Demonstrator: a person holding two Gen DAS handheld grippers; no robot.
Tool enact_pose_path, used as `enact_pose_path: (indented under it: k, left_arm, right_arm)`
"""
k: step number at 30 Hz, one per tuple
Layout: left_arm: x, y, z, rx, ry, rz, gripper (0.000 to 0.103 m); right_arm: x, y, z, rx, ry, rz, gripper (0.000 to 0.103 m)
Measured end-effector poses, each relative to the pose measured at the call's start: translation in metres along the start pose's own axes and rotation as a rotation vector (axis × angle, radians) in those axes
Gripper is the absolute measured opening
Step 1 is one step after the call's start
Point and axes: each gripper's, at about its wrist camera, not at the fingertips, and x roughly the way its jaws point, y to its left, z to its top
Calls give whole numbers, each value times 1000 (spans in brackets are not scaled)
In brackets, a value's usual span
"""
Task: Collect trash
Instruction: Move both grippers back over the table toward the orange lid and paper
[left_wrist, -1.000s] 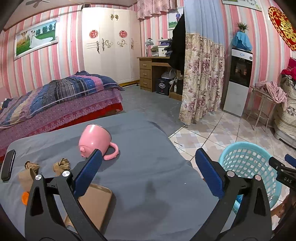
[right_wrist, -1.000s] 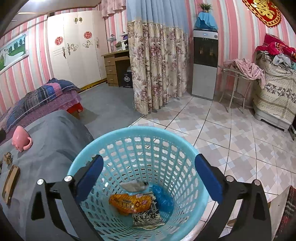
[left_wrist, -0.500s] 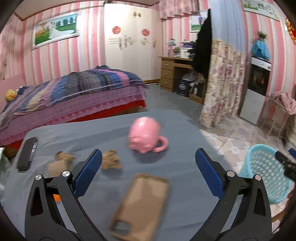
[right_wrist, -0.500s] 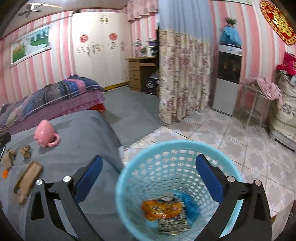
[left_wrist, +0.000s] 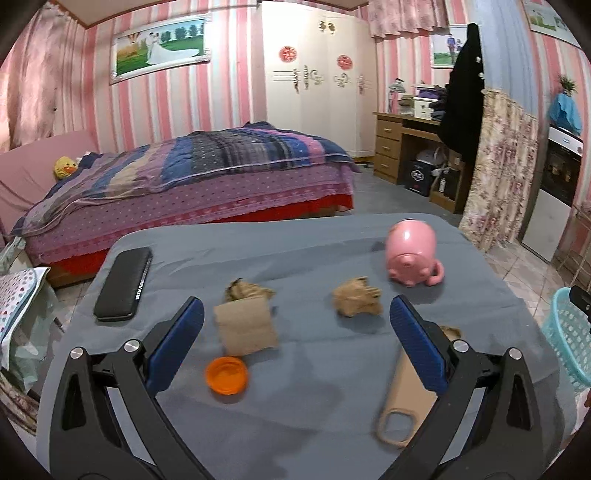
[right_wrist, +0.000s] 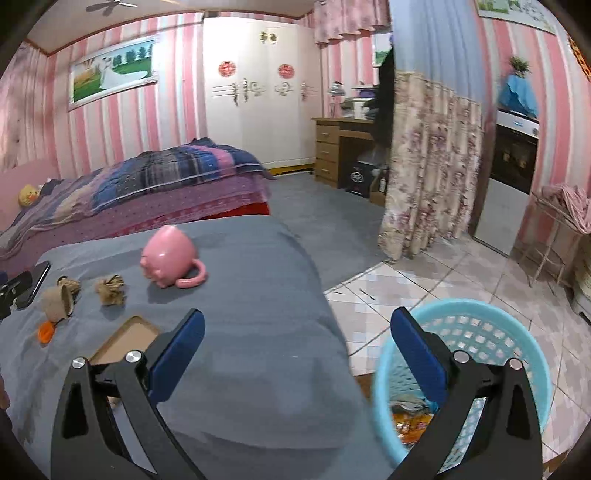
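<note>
Lying between the spread left claw (left_wrist: 295, 334) tips: crumpled paper (left_wrist: 356, 302).

Soft, even indoor light fills the room; faint shadows pool under the pink mug (left_wrist: 412, 254). Fisheye bending curves the walls, corners go black, and nearby objects smear slightly.

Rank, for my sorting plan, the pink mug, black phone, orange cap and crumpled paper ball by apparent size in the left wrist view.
1. Black phone
2. Pink mug
3. Crumpled paper ball
4. Orange cap, though it is nearest
</note>
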Motion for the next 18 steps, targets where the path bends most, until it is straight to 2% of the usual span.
enact_pose_path:
  k: [9, 14, 16, 18]
  left_arm:
    - [11, 35, -16, 0, 25, 39, 97]
    - [12, 48, -22, -27, 10, 36, 97]
    - [15, 51, -26, -15, 25, 39, 97]
    - [24, 52, -32, 9, 68, 31, 97]
  right_arm:
    - [13, 46, -5, -51, 33, 79, 99]
    - [22, 48, -11, 22, 27, 151, 99]
    - [29, 53, -12, 22, 69, 150, 99]
    - [36, 61, -14, -5, 111, 101, 99]
